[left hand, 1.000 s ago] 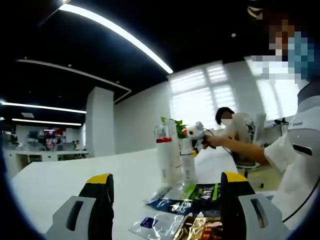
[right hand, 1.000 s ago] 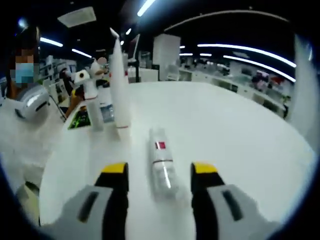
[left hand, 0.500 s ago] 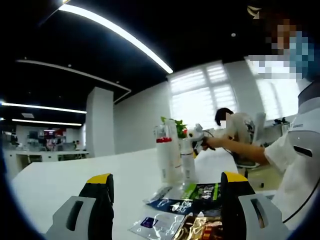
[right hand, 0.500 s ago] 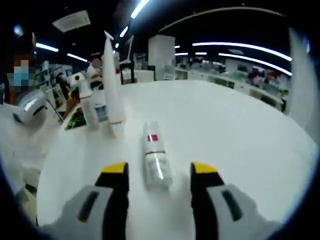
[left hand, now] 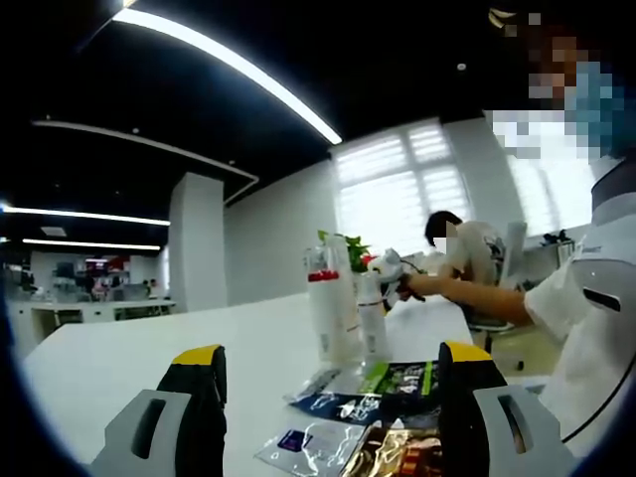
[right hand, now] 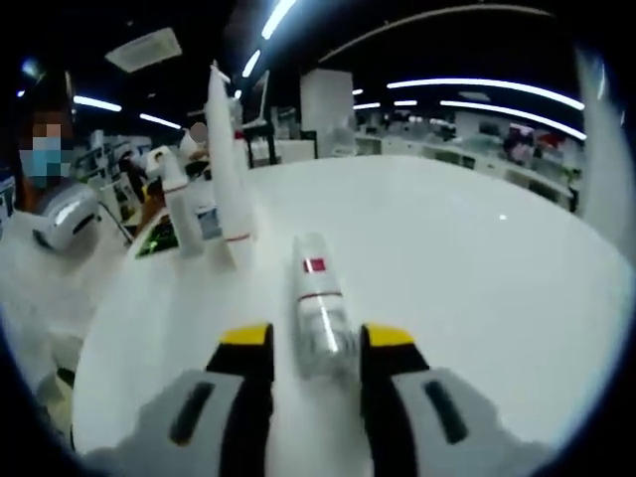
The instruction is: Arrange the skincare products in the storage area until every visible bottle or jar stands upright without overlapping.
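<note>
White round table (right hand: 477, 288), open office; right fingers (right hand: 245, 348) flank lying bottle (right hand: 320, 318); left fingers (left hand: 199, 360) spread

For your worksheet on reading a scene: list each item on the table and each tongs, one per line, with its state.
Clear bottle: lying on its side between the right tongs' jaws.
Tall white tube: upright.
Pump bottle: upright.
Sachets: lying flat, overlapping.
Right tongs: jaws close around the bottle; contact unclear.
Left tongs: open, holding nothing.

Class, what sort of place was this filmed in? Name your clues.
Probably an open-plan office: strip lights on a dark ceiling, rows of desks behind, and a person seated by blinded windows.
</note>
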A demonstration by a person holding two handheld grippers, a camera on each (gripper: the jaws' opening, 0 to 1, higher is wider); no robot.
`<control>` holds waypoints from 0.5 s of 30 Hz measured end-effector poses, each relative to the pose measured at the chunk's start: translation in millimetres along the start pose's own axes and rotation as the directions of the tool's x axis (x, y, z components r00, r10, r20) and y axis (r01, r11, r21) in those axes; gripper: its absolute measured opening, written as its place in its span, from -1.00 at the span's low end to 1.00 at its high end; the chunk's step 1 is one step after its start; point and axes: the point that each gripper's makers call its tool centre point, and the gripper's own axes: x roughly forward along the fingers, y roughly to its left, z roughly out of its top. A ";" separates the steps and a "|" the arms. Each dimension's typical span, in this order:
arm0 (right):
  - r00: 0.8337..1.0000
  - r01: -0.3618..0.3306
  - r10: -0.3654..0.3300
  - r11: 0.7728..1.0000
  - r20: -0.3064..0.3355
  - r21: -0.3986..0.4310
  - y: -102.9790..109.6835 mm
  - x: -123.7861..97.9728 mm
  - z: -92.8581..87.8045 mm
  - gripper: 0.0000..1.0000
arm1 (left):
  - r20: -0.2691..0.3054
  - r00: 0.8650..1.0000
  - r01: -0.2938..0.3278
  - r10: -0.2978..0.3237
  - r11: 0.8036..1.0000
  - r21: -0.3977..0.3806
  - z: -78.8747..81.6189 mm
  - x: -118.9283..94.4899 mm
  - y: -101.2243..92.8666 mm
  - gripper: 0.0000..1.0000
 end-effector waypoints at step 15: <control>1.000 0.025 -0.025 1.000 -0.005 -0.004 -3.8 -2.5 -3.6 -0.59 | -0.003 1.000 0.000 0.000 1.000 0.003 -0.7 0.4 -0.1 0.80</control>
